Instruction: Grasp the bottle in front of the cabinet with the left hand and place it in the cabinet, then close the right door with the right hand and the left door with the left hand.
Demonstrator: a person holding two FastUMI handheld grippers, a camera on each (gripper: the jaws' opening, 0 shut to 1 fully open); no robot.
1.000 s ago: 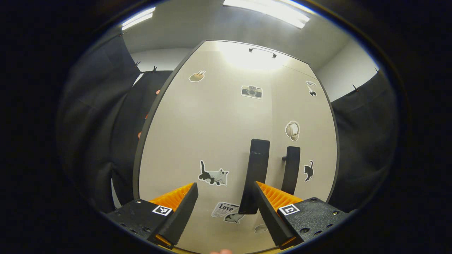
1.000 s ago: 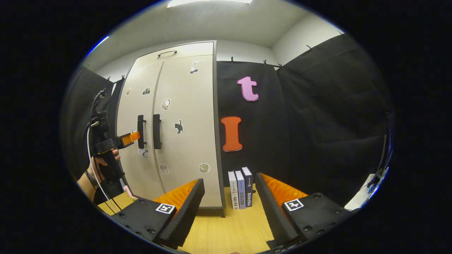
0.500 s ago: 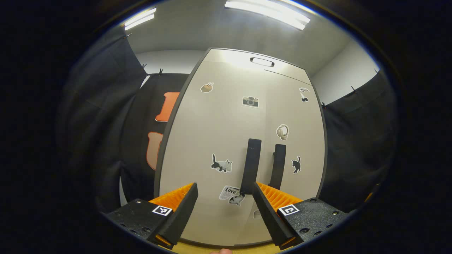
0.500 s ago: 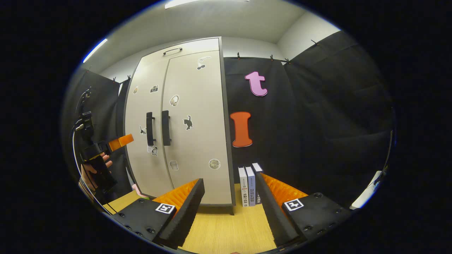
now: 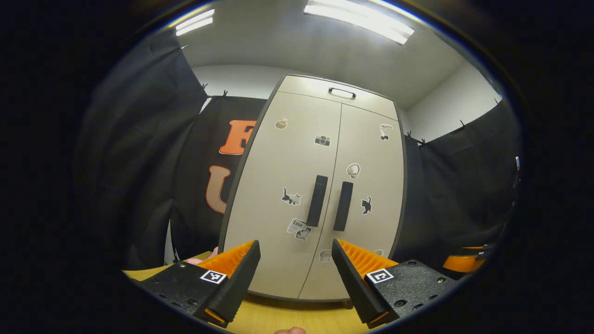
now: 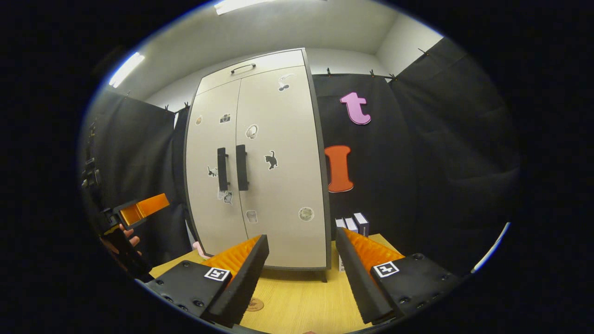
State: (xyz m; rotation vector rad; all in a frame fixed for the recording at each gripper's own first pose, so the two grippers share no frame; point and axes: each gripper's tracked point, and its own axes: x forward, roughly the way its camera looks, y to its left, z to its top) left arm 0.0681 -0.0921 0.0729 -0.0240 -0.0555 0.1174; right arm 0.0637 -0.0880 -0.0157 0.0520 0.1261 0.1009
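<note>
Both tools have drawn back from the cabinet (image 5: 320, 195) since a second ago: the left tool (image 5: 295, 273), which then had its fingers at the left door's handle (image 5: 317, 200), now hangs well clear of it, and the whole front shows with the bench (image 6: 297, 301) beneath. The two doors meet flush along their centre seam, handles upright and side by side, so the bottle is presumably shut inside; I cannot see it. The left tool's fingers stand apart on nothing, and so do those of the right tool (image 6: 301, 273). The cabinet lies straight ahead of the left tool and ahead-left of the right; the task looks finished, with only withdrawal left.
</note>
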